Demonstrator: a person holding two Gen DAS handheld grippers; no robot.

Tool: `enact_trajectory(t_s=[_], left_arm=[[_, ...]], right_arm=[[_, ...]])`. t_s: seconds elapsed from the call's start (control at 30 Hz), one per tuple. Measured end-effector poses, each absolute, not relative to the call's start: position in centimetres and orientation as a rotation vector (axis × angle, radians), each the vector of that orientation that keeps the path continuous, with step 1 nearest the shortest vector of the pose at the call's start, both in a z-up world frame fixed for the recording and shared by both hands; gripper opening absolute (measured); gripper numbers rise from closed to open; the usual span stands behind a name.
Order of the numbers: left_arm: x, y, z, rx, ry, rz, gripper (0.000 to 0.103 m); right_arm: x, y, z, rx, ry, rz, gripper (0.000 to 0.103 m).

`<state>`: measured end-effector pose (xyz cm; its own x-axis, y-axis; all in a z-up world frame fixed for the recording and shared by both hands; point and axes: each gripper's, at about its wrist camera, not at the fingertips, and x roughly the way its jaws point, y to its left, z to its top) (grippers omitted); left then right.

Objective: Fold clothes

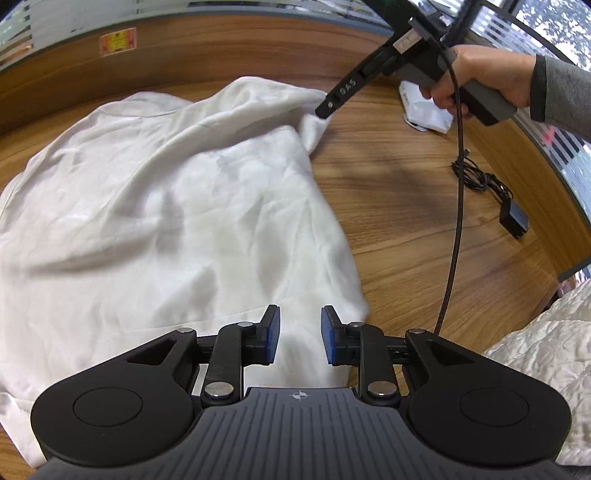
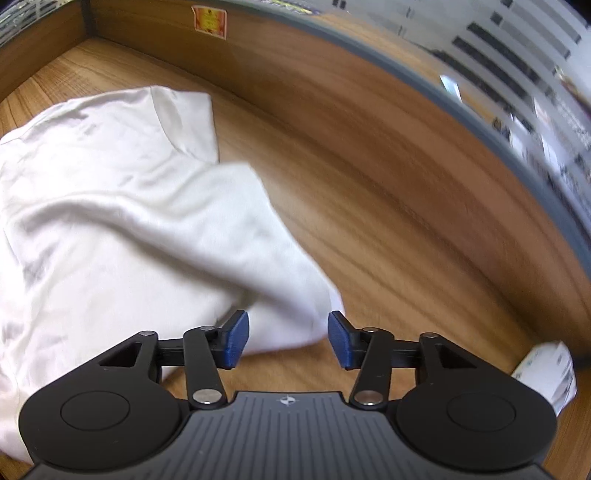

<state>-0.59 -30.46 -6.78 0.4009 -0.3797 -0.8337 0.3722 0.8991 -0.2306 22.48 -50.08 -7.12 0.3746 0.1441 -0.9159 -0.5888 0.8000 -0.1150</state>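
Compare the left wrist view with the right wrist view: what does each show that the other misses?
Only the left wrist view shows the left gripper, open over the white garment, the person's hand holding the right gripper from outside, a black cable with adapter on the table, and a quilted fabric.

Only the right wrist view shows the right gripper close up, its fingers open around the garment's corner.

Both share the garment, the table, the orange sticker on the wooden back panel and a white packet.

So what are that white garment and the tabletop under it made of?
The white garment looks like soft matte fabric, perhaps cotton: it drapes in loose wrinkles. The tabletop looks like wood or wood-grain laminate, smooth with streaky brown grain.
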Motion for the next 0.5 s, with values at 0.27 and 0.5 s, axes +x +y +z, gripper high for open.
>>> enact_trajectory(t_s=[0.27, 0.5], left_arm=[[0.5, -33.7, -7.7, 0.057, 1.070, -0.554, 0.039], [1.7, -35.9, -9.9, 0.111, 1.124, -0.568, 0.040]], right_arm=[[20.0, -52.5, -8.7, -0.362, 1.148, 0.501, 0.060], [18.2, -53.0, -9.5, -0.314, 1.161, 0.514, 0.060]])
